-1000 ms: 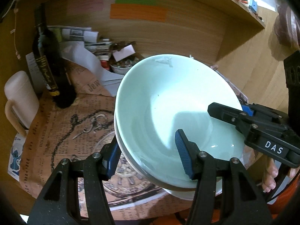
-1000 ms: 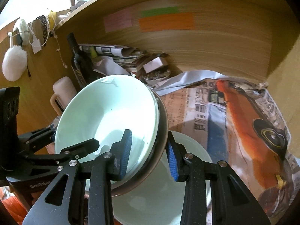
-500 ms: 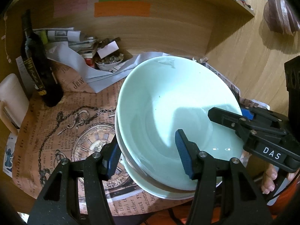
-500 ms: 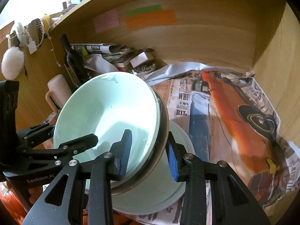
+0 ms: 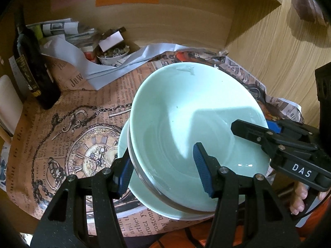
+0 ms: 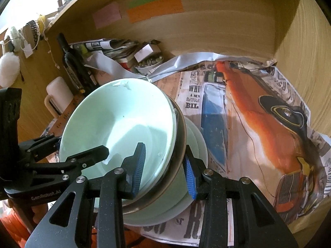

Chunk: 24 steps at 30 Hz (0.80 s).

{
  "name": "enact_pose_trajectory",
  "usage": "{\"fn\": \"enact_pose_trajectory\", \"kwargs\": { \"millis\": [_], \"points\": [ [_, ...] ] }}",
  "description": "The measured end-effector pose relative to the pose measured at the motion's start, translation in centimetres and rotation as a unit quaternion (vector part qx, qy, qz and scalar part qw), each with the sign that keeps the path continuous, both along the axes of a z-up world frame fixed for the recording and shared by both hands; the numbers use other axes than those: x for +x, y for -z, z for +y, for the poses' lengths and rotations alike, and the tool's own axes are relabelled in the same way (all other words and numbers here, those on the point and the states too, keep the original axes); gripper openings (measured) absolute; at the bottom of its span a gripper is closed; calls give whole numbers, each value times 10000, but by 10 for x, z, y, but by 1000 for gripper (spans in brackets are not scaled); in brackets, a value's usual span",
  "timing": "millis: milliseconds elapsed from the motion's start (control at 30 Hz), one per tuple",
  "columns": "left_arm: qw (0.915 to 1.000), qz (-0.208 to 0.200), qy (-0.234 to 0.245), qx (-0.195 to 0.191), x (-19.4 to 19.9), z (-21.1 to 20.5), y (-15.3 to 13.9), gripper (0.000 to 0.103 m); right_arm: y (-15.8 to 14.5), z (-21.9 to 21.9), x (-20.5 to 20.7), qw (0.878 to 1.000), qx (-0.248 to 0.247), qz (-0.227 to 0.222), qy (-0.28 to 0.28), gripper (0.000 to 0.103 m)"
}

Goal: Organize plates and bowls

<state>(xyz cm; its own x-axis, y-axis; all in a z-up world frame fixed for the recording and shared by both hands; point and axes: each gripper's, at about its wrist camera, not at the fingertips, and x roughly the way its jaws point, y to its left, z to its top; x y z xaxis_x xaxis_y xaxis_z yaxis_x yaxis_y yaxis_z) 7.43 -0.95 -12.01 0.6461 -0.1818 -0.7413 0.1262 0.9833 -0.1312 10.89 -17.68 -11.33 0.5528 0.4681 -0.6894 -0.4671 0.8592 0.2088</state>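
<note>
You have swung the stacked bowls [image 5: 196, 128] toward 3 o'clock and lower, so they now hang just over the plate [image 6: 196, 144] on the table [image 5: 68, 136]. Your left gripper [image 5: 163, 169] and right gripper [image 6: 164, 168] each clench the stack's rim. A bottle [image 5: 35, 72] and papers [image 5: 68, 33] crowd 10 o'clock
</note>
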Motion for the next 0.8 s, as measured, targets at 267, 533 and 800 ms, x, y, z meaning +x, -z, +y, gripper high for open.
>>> {"fn": "enact_pose_trajectory", "kwargs": {
  "millis": [267, 533, 800],
  "points": [
    [10000, -17, 65, 30, 4, -4, 2, 57, 7, -2, 8, 9997, 77, 226, 43, 32],
    [9999, -54, 71, -94, 6, -1, 3, 57, 11, -3, 9, 9995, 153, 268, -14, 37],
    [9990, -374, -138, 208, -2, -3, -4, 58, 7, -5, 6, 9999, 153, -2, 70, 51]
  ]
}}
